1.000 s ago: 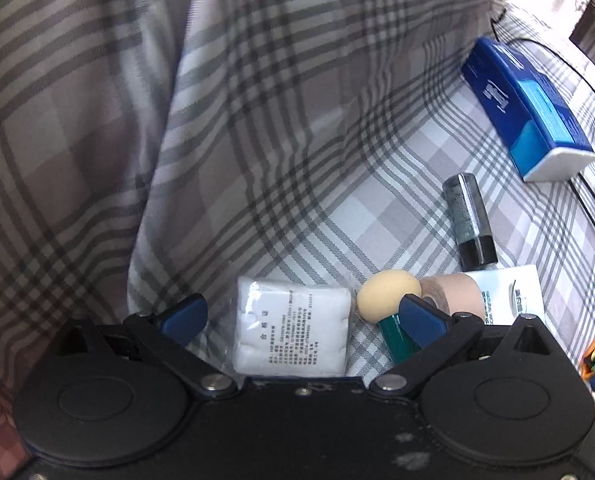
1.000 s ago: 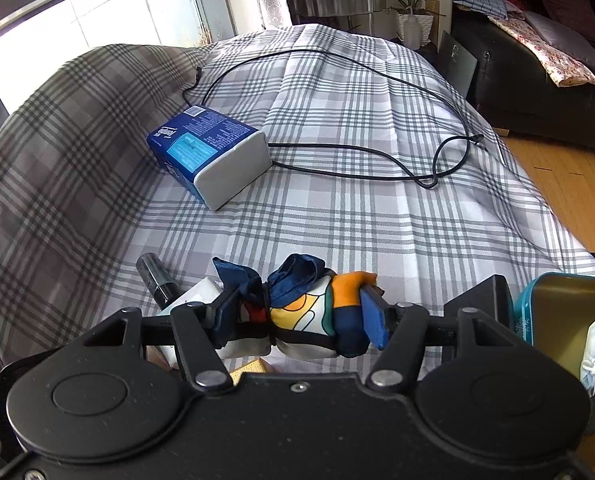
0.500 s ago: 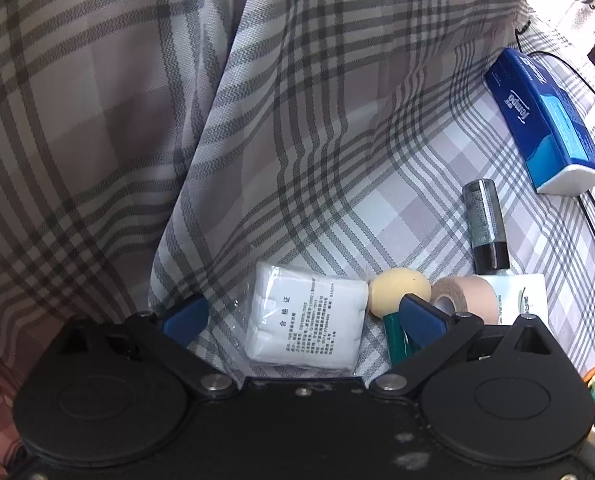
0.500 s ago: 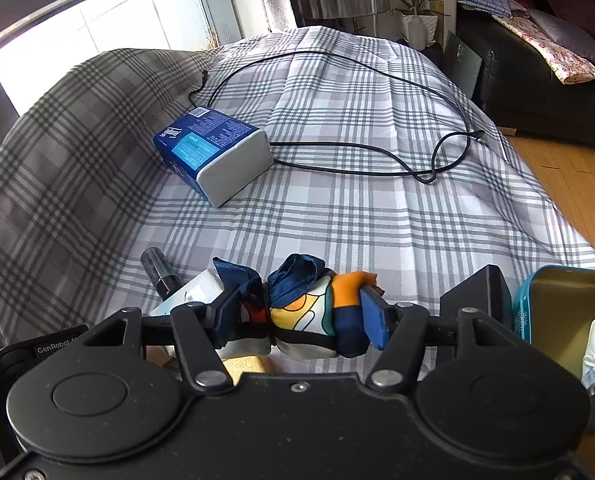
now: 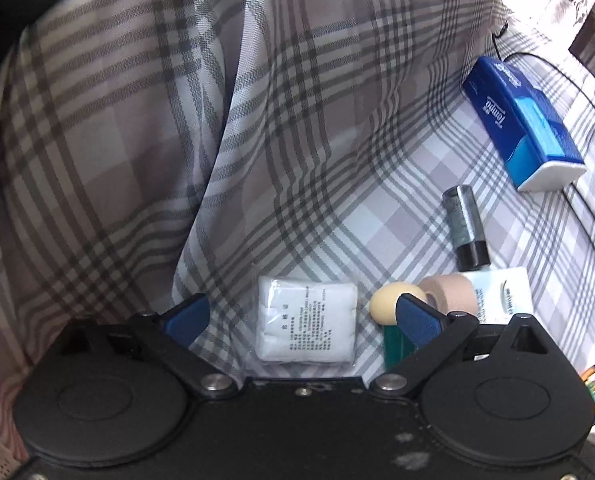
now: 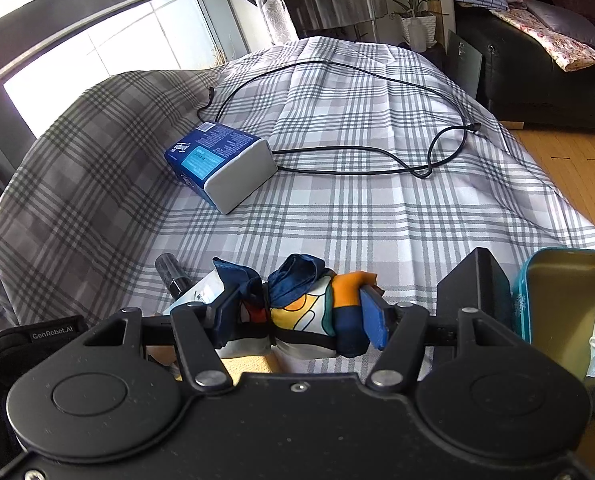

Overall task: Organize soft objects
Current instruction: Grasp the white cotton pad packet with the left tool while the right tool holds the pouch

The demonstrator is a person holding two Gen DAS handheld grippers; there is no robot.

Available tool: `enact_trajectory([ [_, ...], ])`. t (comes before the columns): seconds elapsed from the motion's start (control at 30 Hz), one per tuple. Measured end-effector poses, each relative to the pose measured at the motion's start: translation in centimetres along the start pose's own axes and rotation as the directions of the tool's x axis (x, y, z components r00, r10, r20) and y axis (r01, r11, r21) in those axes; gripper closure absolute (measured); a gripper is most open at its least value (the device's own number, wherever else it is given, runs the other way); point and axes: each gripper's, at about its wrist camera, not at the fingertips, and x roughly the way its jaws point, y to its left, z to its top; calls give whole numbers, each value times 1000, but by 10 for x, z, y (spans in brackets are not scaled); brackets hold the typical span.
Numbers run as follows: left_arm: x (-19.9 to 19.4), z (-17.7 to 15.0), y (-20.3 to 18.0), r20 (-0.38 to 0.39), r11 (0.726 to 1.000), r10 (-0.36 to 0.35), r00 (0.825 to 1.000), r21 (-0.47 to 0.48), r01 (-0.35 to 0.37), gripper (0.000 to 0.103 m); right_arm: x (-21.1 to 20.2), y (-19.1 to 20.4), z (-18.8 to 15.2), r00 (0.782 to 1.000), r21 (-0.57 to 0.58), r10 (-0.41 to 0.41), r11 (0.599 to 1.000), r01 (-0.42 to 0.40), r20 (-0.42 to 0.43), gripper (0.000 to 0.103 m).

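Right wrist view, right hand-held gripper clamped on bunched colourful scarf, left hand-held gripper spread wide, empty.

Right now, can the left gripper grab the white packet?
Probably yes. The left gripper is open, and the white packet lies flat on the plaid cloth between its fingers with nothing on top; the sponge sits just beside.

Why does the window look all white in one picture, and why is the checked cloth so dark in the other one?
Right wrist view: the window is blown out white by daylight, and the fisheye lens bends its frame. Left wrist view: the checked cloth hangs in shade on the left and looks brownish, while the blue tissue pack on the right catches bright light.
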Motion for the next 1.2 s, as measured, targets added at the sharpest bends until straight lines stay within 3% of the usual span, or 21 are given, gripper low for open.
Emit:
enact_trajectory([
  [0.2, 13, -6, 0, -18, 998, 55, 998, 26, -55, 6, -12, -4, -4, 1000, 9, 18, 1000, -18, 16, 44],
  [0.57, 38, -10, -7, -44, 998, 60, 997, 35, -59, 7, -26, -14, -9, 999, 24, 20, 999, -21, 30, 44],
  [0.67, 42, -8, -9, -39, 997, 65, 997, 41, -64, 15, -28, -16, -11, 999, 26, 15, 1000, -16, 29, 44],
  [0.73, 45, -7, -10, -50, 998, 49, 998, 47, -47, 28, -28, -18, -12, 1000, 29, 12, 1000, -13, 28, 44],
  [0.8, 46, -7, -13, -45, 997, 47, 998, 58, -44, 31, -30, -19, -13, 1000, 31, 11, 999, -12, 27, 44],
  [0.9, 43, -10, -19, -28, 996, 31, 999, 87, -29, 44, -32, -19, -14, 1000, 33, 7, 999, -8, 26, 44],
  [1.2, 10, -9, -22, 15, 994, -49, 999, 97, 47, 46, -52, -17, -14, 998, 42, 6, 999, -9, 57, 44],
])
